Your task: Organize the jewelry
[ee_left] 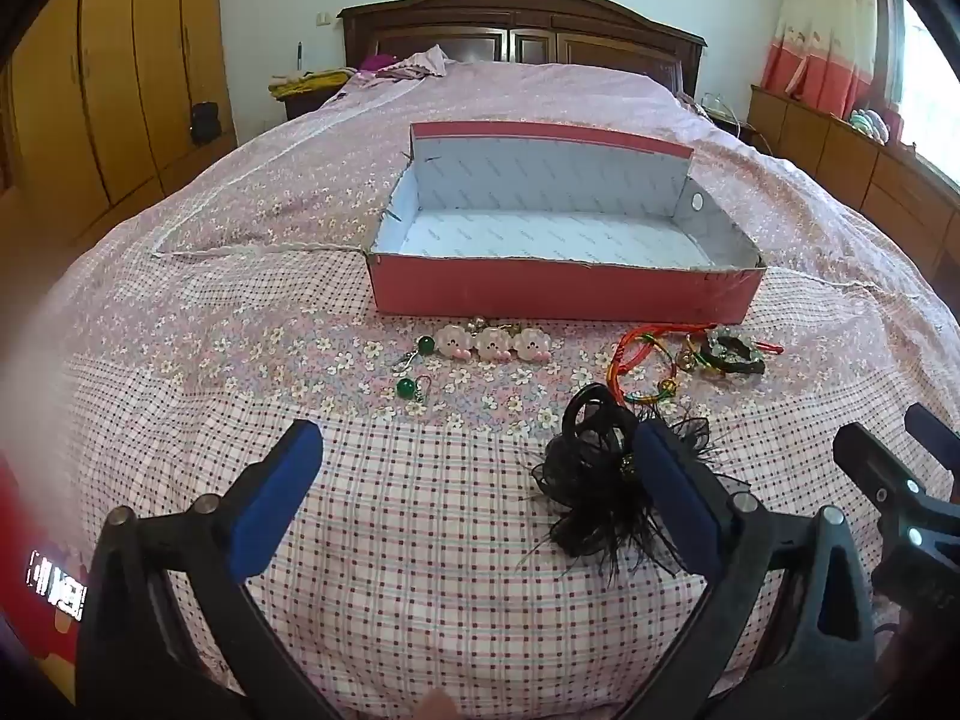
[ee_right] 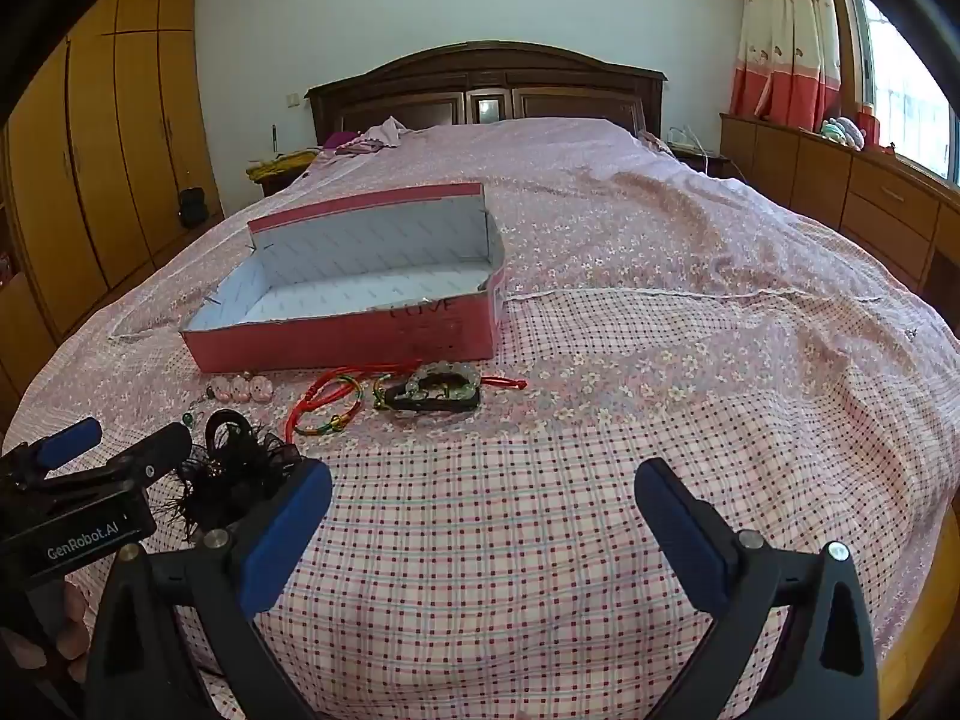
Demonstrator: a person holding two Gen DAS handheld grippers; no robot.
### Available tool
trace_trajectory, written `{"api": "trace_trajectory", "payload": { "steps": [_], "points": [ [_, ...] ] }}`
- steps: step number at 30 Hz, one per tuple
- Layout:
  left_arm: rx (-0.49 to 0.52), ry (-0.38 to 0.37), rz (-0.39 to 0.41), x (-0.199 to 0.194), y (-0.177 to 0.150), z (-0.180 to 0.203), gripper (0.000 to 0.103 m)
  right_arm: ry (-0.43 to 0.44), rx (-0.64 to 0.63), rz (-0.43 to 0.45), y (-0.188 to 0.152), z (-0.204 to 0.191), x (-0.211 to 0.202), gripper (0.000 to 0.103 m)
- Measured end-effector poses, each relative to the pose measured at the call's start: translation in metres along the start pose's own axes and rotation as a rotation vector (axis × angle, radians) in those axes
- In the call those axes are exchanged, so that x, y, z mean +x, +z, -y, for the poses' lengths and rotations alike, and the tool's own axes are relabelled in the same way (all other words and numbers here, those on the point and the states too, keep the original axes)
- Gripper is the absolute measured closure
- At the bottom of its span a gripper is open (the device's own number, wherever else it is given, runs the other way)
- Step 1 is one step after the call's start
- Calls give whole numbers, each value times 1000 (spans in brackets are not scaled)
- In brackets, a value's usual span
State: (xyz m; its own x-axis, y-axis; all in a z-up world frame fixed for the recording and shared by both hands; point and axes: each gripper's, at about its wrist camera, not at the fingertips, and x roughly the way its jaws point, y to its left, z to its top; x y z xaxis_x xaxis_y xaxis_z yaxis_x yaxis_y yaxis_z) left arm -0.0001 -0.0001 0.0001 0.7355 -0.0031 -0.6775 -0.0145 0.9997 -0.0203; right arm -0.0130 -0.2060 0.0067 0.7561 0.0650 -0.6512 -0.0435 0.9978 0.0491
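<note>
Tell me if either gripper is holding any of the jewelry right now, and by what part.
Nothing is held. The left gripper and right gripper are both open above the bedspread, with no jewelry between their pads.

We see a bed with an open box on it, far of the jewelry. Just near the box's front wall lie three charms in a row at left, with two earrings nearer and left of them. Right of the charms lie cord bracelets, and a bead bracelet farther right. A hair clip sits nearest, below the cord bracelets. The headboard stands far behind the box, a wardrobe left, a cabinet right.
</note>
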Motion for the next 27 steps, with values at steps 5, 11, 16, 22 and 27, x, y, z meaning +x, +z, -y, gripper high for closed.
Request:
{"api": "trace_trajectory", "payload": {
  "steps": [5,11,16,22,27],
  "points": [
    [-7,-3,-7,0,-1,-1,7,2,2,0,0,0,0,0],
    [-2,-4,-5,3,-2,-2,7,-1,-1,0,1,0,0,0],
    [0,4,-12,4,0,-1,7,-1,-2,-1,1,0,0,0],
    [0,3,-11,3,0,-3,7,-1,-2,-2,1,0,0,0],
    [-1,4,-11,3,1,-4,7,-2,-2,-2,1,0,0,0]
  ]
}}
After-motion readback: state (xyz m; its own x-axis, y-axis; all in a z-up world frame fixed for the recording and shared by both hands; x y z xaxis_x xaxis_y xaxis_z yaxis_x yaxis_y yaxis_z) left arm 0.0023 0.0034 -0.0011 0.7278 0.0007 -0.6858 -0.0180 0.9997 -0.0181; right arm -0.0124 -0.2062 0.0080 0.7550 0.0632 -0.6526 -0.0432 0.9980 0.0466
